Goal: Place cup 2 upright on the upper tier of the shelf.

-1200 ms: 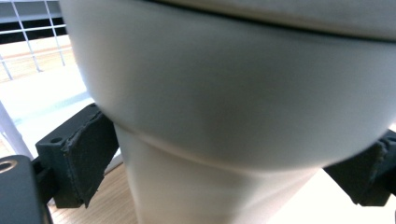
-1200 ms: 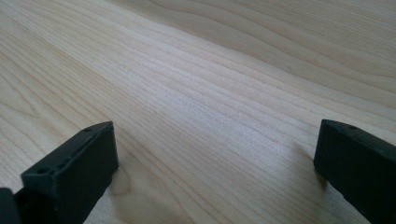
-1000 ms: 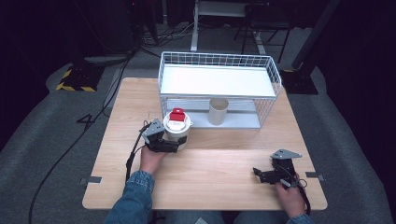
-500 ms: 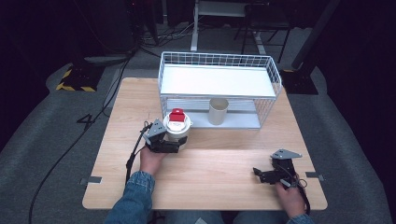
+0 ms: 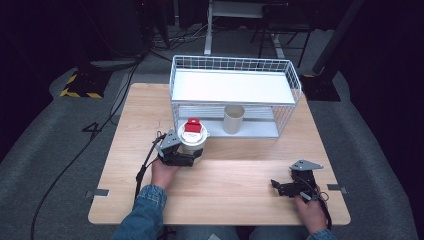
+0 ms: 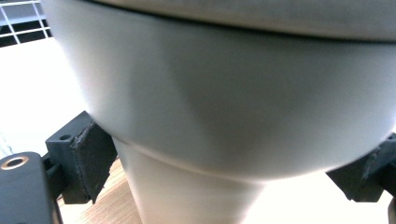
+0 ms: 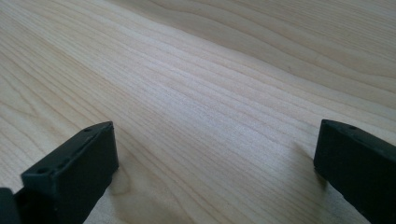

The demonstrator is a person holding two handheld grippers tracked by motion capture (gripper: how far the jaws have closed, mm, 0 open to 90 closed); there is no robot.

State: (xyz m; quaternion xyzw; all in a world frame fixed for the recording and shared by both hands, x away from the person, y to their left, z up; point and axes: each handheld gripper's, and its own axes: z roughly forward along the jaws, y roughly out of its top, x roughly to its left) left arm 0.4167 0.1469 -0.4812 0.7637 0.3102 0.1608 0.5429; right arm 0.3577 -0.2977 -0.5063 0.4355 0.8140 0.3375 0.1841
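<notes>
High view, left gripper (image 5: 192, 156) clenched on cup (image 5: 192, 141), right gripper (image 5: 280, 187) released, low on table (image 5: 240, 175).

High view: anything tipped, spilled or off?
Nothing stands out. The white cup with a red-labelled lid stands upright in the left claw. The beige cup stands upright on the white wire rack's lower shelf. No spill on the wooden table.
</notes>
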